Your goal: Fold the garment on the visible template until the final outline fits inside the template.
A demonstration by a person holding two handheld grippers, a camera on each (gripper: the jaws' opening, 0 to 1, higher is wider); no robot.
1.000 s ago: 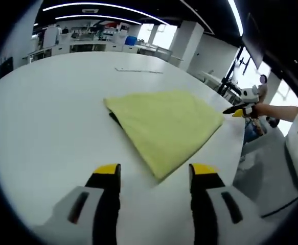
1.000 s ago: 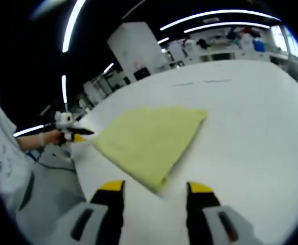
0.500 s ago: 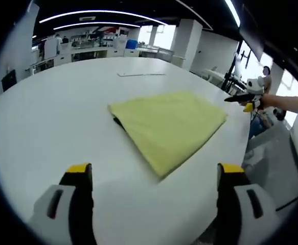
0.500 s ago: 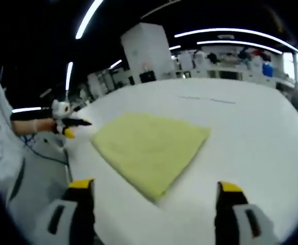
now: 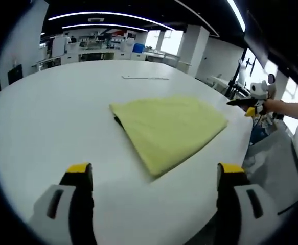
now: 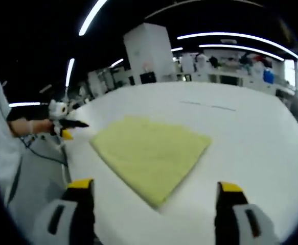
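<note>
A yellow garment [image 5: 169, 130] lies folded into a flat, roughly four-sided shape on the white table [image 5: 51, 117]. A dark sliver, perhaps the template [image 5: 117, 121], peeks out under its left edge. My left gripper [image 5: 155, 169] hovers open, jaws wide apart, just short of the garment's near corner. In the right gripper view the same garment [image 6: 151, 153] lies ahead of my open right gripper [image 6: 155, 186], which holds nothing. Each gripper shows in the other's view beyond the table edge: the right gripper [image 5: 248, 105] and the left gripper [image 6: 63, 126], each in a hand.
A thin dark line [image 5: 144, 78] lies on the far part of the table, also seen as a thin line [image 6: 208, 106]. The table edge [image 5: 243, 148] drops off beside the garment. Desks and shelves stand in the background.
Both grippers' jaws went from close together a second ago to wide apart. Since half a second ago only the views have shifted slightly; the garment lies unchanged.
</note>
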